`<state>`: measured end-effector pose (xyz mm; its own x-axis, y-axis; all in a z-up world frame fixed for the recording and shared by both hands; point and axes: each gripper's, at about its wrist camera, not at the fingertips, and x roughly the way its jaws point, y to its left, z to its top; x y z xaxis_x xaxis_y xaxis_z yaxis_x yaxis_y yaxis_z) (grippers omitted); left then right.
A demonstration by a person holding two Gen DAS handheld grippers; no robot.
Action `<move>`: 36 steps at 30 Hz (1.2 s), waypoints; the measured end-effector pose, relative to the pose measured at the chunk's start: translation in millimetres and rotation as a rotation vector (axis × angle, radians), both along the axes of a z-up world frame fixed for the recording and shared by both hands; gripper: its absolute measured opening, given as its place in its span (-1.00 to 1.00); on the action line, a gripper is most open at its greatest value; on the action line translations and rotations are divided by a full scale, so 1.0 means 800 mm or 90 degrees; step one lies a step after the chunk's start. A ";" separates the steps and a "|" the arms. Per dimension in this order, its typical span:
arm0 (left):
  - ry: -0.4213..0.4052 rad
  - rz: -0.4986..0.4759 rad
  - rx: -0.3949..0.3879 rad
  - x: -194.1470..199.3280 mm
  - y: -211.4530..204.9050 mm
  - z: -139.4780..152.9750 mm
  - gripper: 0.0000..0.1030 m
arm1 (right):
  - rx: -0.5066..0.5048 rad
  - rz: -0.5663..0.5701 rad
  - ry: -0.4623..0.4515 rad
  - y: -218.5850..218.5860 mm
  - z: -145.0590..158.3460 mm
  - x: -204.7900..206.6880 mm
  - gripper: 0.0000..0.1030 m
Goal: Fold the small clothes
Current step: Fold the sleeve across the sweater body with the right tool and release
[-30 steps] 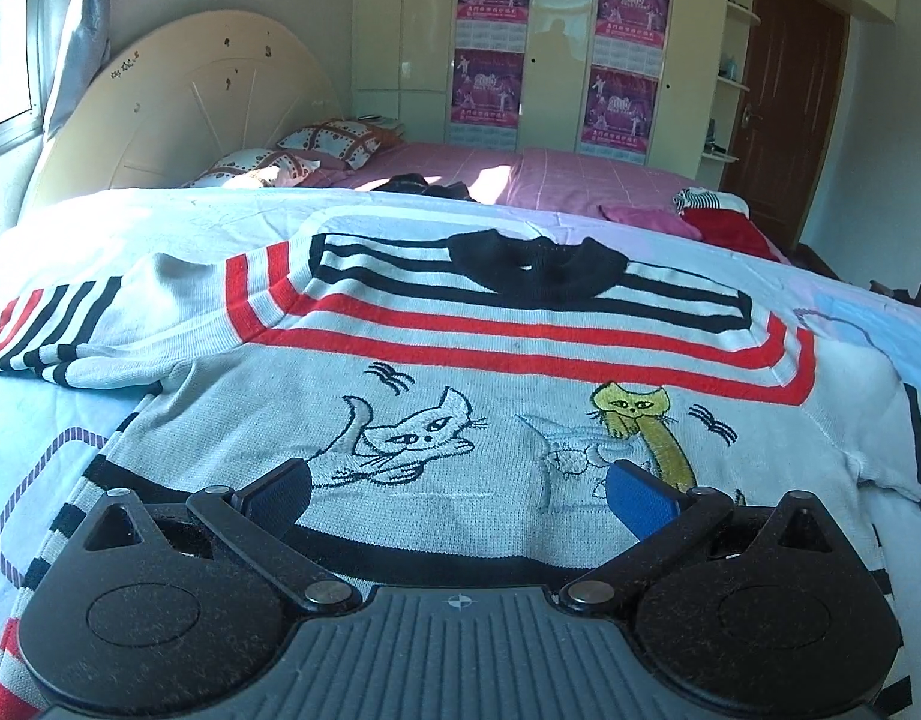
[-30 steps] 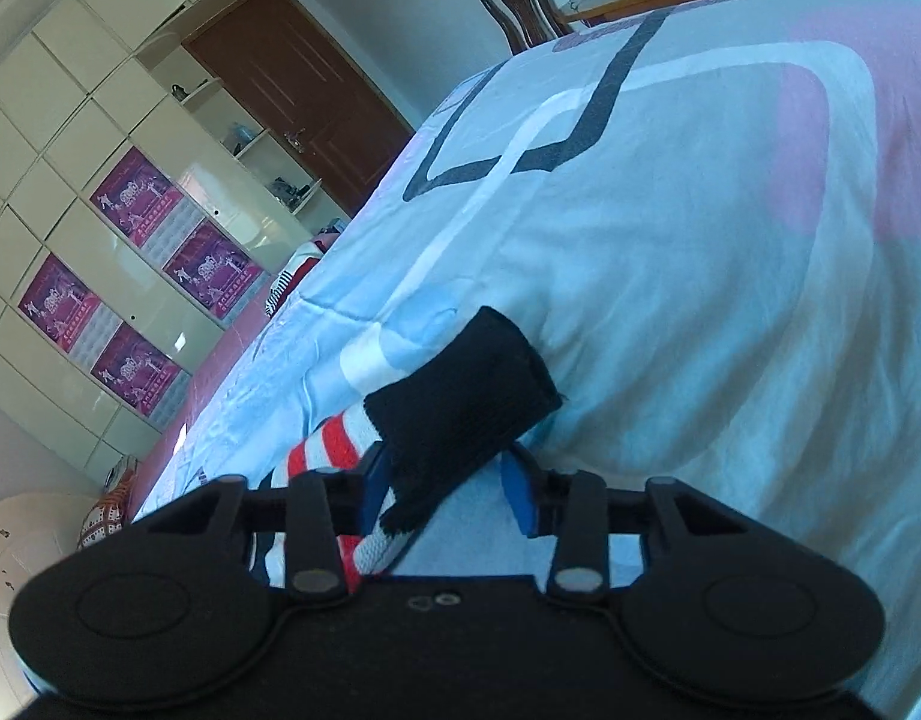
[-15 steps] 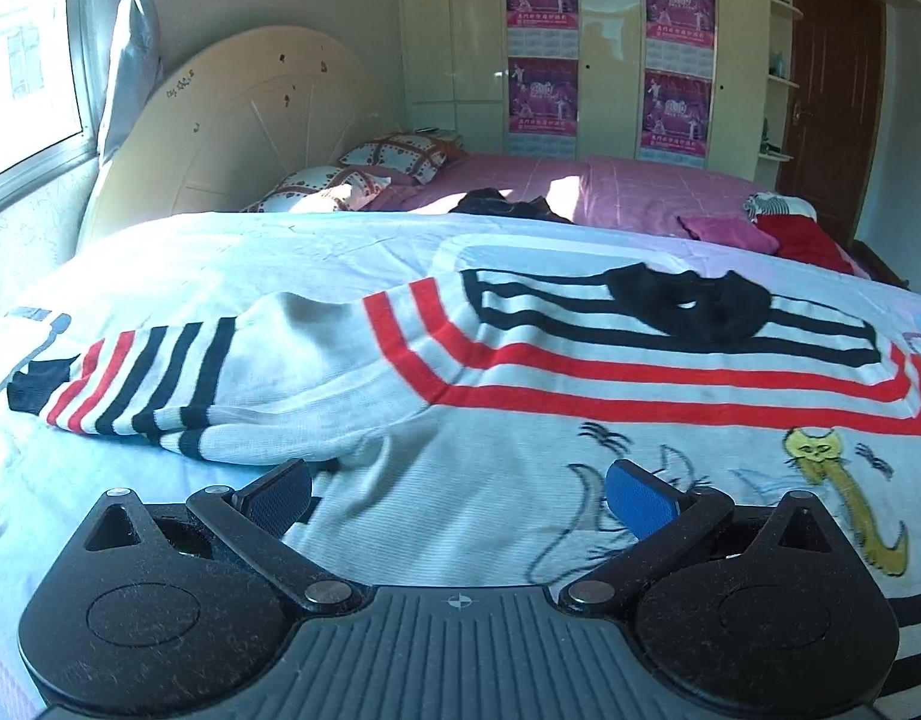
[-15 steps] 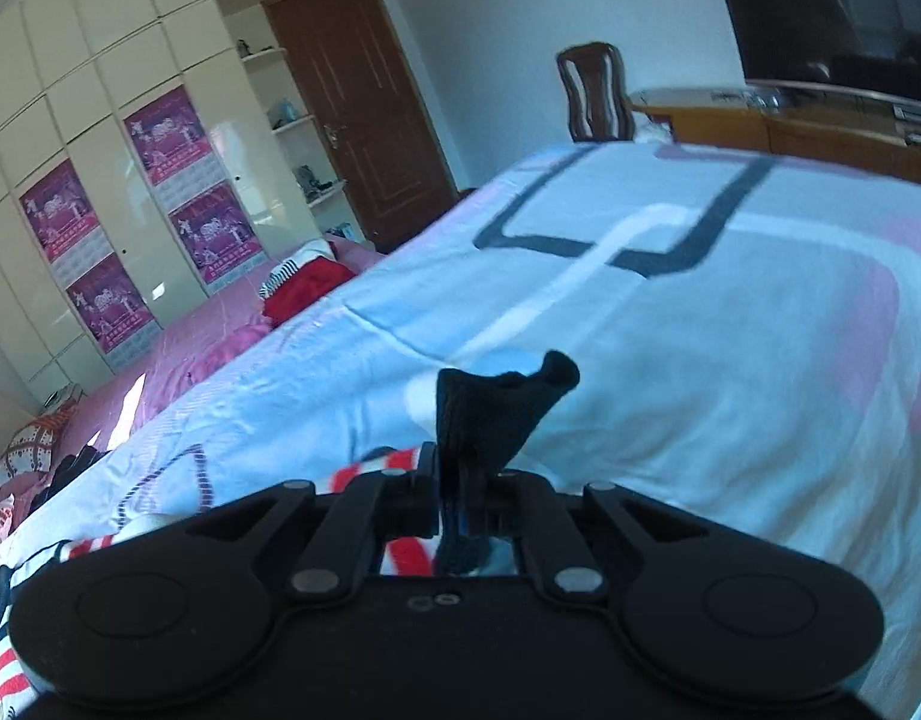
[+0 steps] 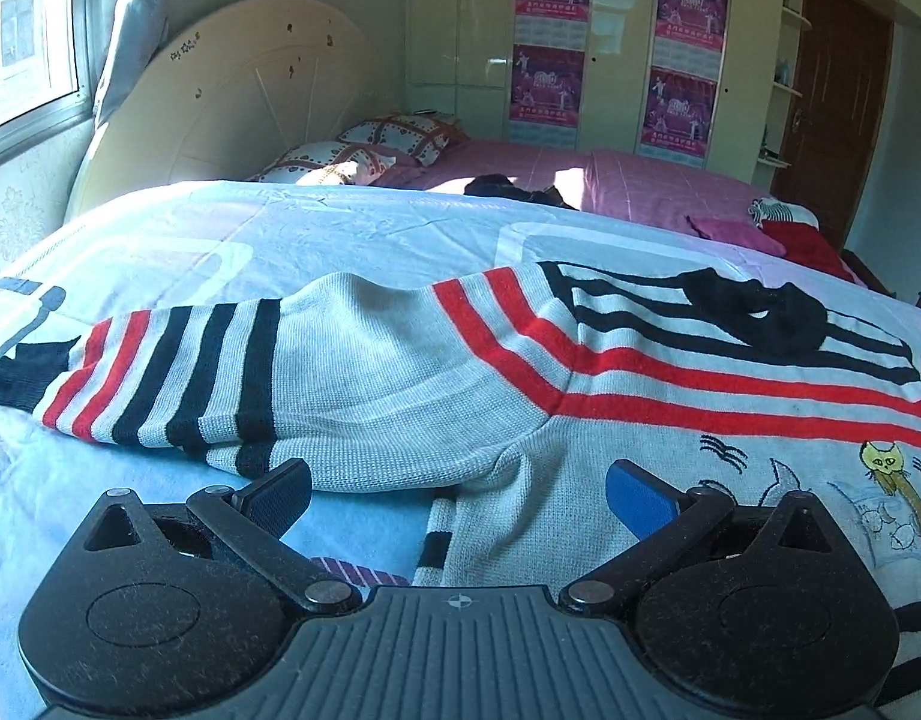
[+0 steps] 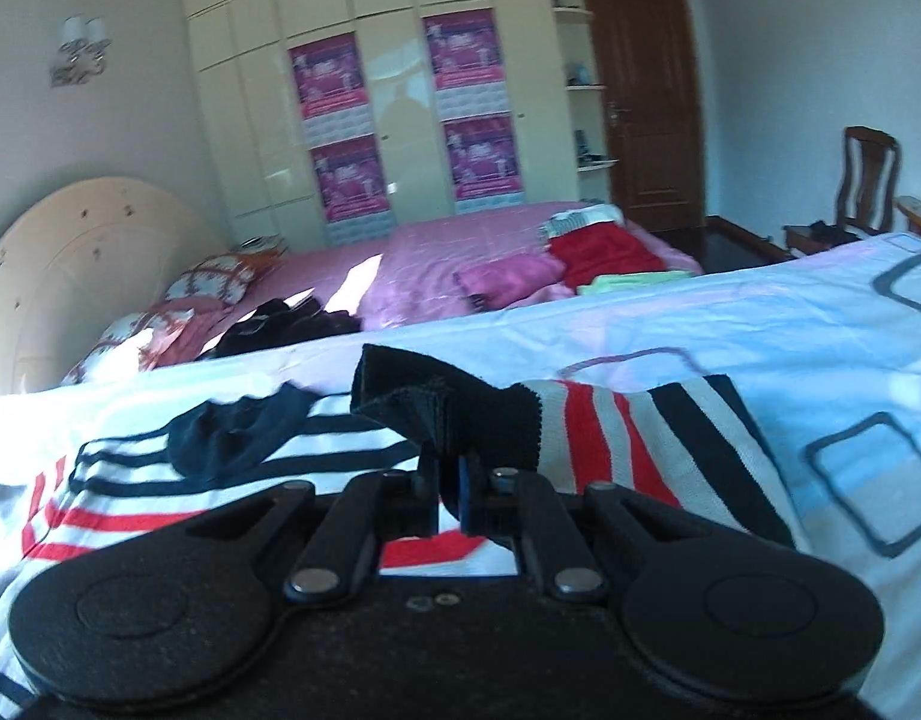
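The knitted sweater (image 5: 580, 396) lies spread face-up on the bed (image 5: 232, 252); it looks soft, light and limp, likely to sag and stretch, so cuffs and hems seem the best holds. The right tool (image 6: 449, 480) pinches the black cuff (image 6: 448, 402) of one sleeve, lifted over the body. The left tool (image 5: 457, 492) gapes wide and empty above the armpit, its frame hiding the hem.

Both wrist views sit low over the sweater (image 5: 520, 396), facing the wardrobe (image 6: 400, 90)
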<state>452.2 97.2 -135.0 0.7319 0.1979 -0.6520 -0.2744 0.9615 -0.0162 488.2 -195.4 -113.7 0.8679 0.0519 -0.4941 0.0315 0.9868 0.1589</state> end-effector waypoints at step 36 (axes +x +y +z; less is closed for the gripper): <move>-0.061 -0.241 -0.318 0.154 -0.223 0.000 -0.91 | -0.027 -0.161 0.006 -0.106 -0.008 -0.105 -0.23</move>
